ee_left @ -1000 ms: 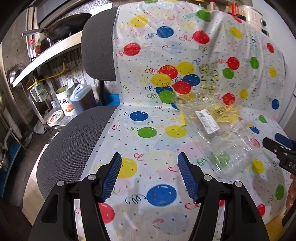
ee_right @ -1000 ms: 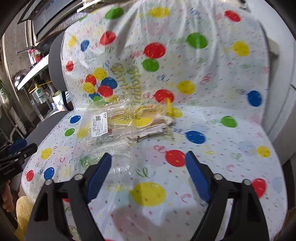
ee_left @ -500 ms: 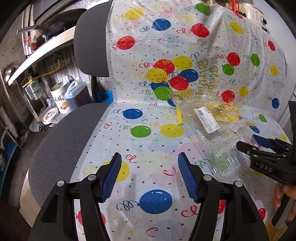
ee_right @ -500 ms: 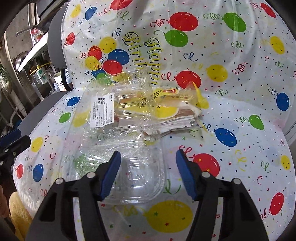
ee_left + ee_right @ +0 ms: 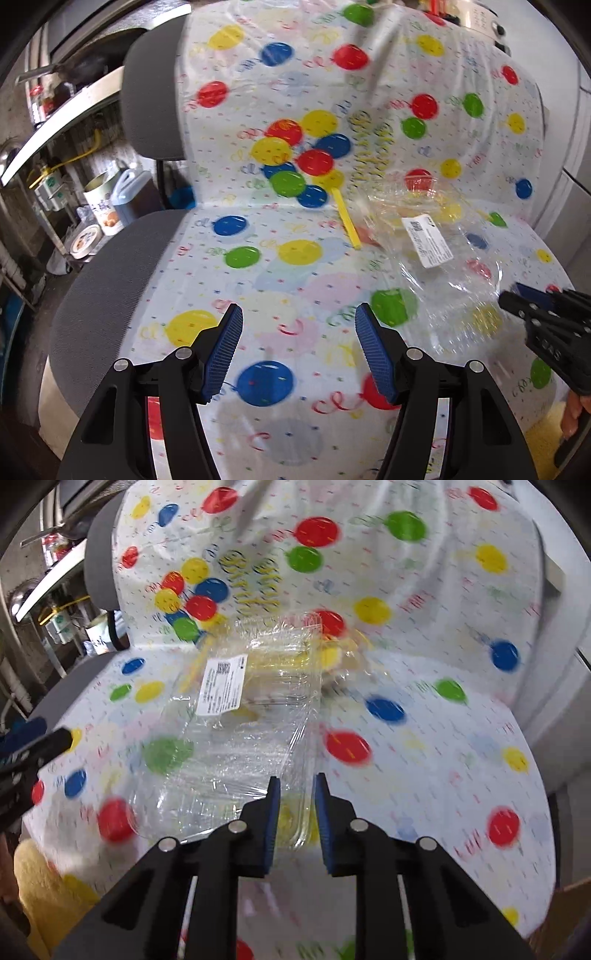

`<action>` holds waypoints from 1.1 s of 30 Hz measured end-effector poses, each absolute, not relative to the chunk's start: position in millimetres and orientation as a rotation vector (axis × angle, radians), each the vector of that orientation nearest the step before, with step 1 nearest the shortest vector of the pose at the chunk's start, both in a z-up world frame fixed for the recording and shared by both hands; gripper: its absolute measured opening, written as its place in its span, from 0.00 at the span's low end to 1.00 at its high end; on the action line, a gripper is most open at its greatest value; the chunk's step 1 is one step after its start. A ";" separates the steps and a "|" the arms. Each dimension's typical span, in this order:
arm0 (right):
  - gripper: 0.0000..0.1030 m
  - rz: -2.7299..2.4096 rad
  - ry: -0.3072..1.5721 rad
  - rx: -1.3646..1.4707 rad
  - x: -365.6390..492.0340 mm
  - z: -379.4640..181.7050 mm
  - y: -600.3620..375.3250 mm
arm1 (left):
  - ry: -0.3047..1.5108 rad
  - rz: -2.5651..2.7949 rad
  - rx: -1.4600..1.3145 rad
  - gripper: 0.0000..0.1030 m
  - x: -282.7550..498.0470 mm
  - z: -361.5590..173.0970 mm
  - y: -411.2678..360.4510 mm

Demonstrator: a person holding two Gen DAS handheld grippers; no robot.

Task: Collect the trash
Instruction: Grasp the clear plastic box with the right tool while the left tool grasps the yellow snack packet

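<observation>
My right gripper (image 5: 295,786) has just been closing its jaws on the near right corner of the clear plastic clamshell container (image 5: 255,716), whose thin rim sits between the blue pads, though I cannot tell whether they press it yet. The container, with its white label (image 5: 219,685), lies mid-seat on the balloon-print cover (image 5: 424,760) over the chair (image 5: 110,266), its far end towards the backrest. My left gripper (image 5: 298,339) hangs with fingers well apart over the cover's front edge, holding nothing.
</observation>
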State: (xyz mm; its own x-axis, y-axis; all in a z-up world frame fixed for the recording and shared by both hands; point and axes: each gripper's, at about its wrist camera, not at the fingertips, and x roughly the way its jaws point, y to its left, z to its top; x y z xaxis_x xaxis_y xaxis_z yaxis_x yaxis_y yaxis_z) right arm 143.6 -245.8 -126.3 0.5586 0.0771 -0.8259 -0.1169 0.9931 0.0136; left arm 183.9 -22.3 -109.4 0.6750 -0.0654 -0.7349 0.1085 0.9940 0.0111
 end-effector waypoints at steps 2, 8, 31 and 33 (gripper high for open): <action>0.19 0.121 0.982 -0.032 136.0 -128.1 -255.1 | 0.839 -0.130 0.074 0.63 184.2 -114.6 -34.9; 0.45 0.136 0.968 0.023 144.2 -130.8 -276.1 | 0.862 -0.195 0.094 0.62 186.4 -123.5 -62.4; 0.44 0.165 0.996 0.042 184.9 -147.3 -256.8 | 0.829 -0.181 0.066 0.63 183.5 -108.0 -49.7; 0.26 0.159 0.997 0.051 183.6 -146.4 -258.5 | 0.828 -0.182 0.068 0.63 182.4 -106.7 -51.6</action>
State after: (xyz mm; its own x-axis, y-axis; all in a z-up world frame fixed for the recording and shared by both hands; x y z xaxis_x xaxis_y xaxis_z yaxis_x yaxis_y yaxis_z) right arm 183.6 -258.5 -146.4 0.5326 0.1565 -0.8318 -0.1102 0.9872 0.1152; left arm 182.4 -51.6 -106.7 0.6620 -0.1343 -0.7374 0.1876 0.9822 -0.0104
